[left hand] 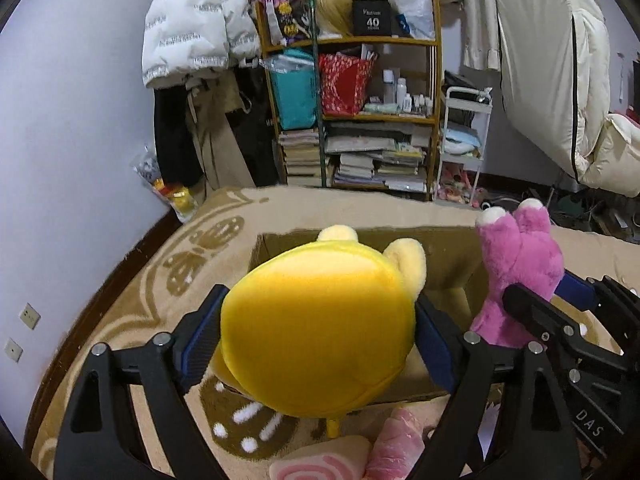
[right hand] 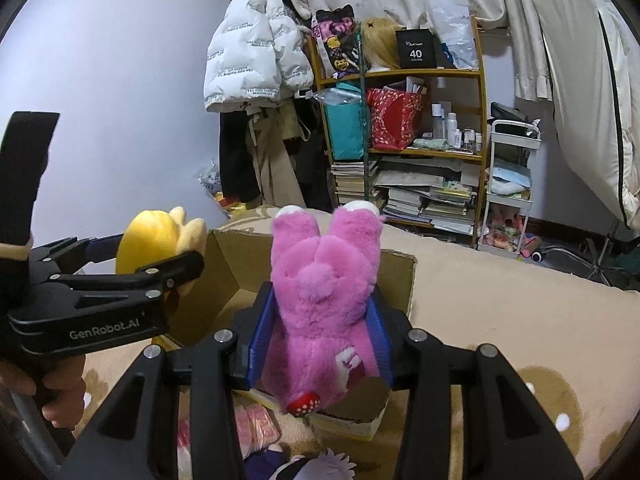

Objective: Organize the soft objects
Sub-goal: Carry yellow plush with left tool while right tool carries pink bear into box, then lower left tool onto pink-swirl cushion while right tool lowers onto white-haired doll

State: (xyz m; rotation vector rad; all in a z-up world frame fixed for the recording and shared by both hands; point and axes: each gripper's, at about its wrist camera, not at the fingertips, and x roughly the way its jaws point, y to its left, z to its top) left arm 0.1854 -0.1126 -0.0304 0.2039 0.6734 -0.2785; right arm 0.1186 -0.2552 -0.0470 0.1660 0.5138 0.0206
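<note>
My left gripper [left hand: 316, 332] is shut on a yellow plush toy [left hand: 320, 328] and holds it above an open cardboard box [left hand: 452, 264] on the beige rug. My right gripper [right hand: 320, 332] is shut on a pink plush bear [right hand: 324, 280], held upright over the box's near right corner [right hand: 396, 272]. The pink bear also shows in the left wrist view [left hand: 520, 264], right of the yellow toy. The left gripper and yellow toy show at the left of the right wrist view [right hand: 148, 244]. Pink and white soft toys [left hand: 360, 456] lie on the rug in front of the box.
A beige patterned rug [right hand: 500, 304] covers the surface. Beyond stand a cluttered wooden shelf [left hand: 360, 112], hanging coats [left hand: 200, 40] and a white cart [left hand: 464, 136]. A purple and white plush [right hand: 304, 464] lies near the bottom edge.
</note>
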